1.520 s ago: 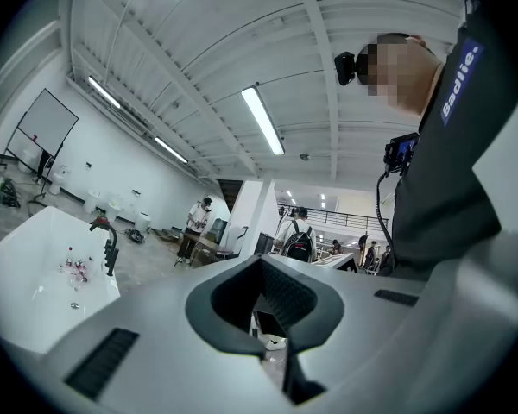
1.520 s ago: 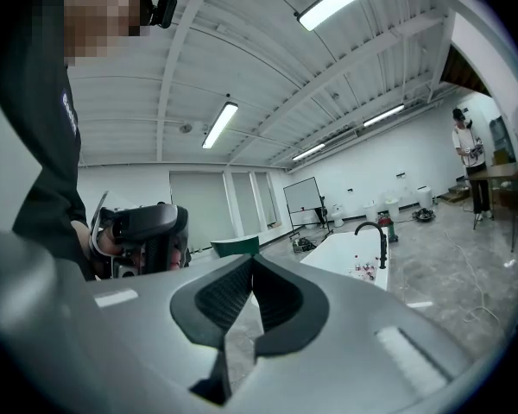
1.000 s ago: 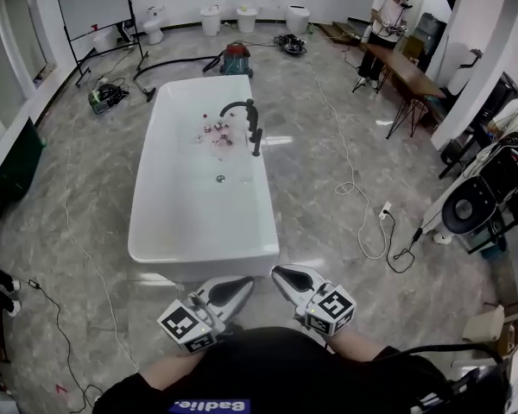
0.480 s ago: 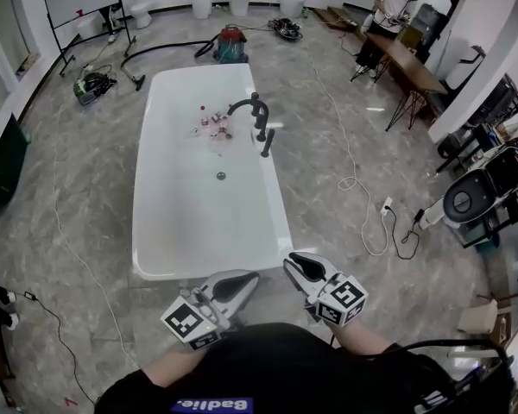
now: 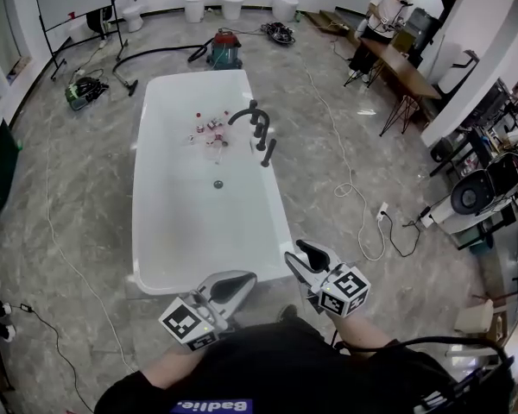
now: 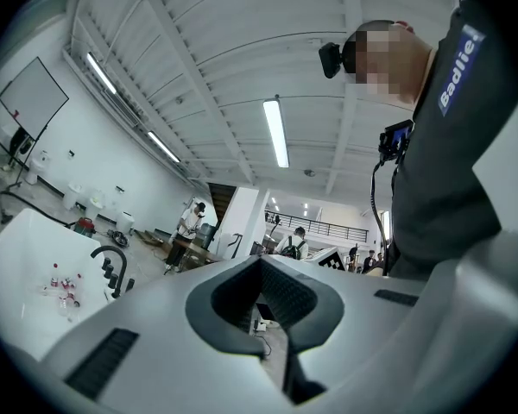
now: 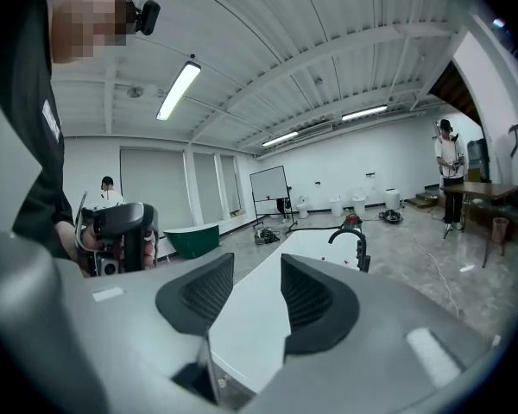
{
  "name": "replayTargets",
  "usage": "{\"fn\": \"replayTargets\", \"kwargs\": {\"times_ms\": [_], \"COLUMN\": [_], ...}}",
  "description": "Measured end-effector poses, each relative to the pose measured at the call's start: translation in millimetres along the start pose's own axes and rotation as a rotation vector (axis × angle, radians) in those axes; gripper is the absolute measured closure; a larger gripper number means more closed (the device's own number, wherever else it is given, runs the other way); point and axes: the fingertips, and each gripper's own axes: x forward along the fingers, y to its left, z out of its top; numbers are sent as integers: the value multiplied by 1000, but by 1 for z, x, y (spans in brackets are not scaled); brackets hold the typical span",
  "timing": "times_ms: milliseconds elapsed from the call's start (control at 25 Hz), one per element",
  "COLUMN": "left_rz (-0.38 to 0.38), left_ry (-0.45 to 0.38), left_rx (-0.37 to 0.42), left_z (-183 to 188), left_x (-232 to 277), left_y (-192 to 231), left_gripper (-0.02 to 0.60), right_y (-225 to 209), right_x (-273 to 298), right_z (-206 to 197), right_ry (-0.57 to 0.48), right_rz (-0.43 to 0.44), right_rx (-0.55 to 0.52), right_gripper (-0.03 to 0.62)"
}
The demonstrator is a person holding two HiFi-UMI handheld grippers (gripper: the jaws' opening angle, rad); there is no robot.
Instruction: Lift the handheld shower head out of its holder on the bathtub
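Observation:
The white bathtub (image 5: pixel 147 231) lies ahead on the grey floor. On its right rim stands a black arched faucet (image 5: pixel 252 115), and the black handheld shower head (image 5: pixel 268 152) stands upright in its holder just nearer to me. Both grippers hover close to my body, short of the tub's near end and far from the shower head. My left gripper (image 5: pixel 240 280) is shut and empty. The jaws of my right gripper (image 5: pixel 305 255) are opening with nothing between them. In the right gripper view the tub (image 7: pixel 315 241) and faucet (image 7: pixel 352 241) show beyond the parted jaws.
Several small bottles (image 5: pixel 209 128) lie inside the tub. A red vacuum (image 5: pixel 224 50) with a black hose sits beyond it. White cables (image 5: pixel 356 188) trail over the floor at right. A person (image 5: pixel 384 11) stands by a long table (image 5: pixel 406 67). Toilets (image 5: pixel 194 5) line the back wall.
Both grippers and my view have moved forward, so the tub's near end is closer. The right gripper's jaws have parted. The left gripper stays shut.

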Motion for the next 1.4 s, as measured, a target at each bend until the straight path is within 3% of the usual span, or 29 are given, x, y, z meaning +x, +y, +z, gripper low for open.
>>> {"fn": "replayTargets", "kwargs": {"times_ms": [440,560,960,1400], "left_rz": [67,119,267,419], "left_ry": [-5,-21,-54,-52], "left_rx": [41,60,75,87], "left_z": [5,10,23,12], "left_x": [15,33,118,184], "left_y": [23,37,94,138], "left_gripper": [588,588,588,588], "right_y": [-48,-73,-191,-313], "right_x": [38,47,80,135], "right_z": [14,17,26,-3], "right_ry": [-11,-11,33,115], "right_rz": [34,52,111,144], "right_rx": [-2,2,8,-4], "right_gripper": [405,388,381,367]}}
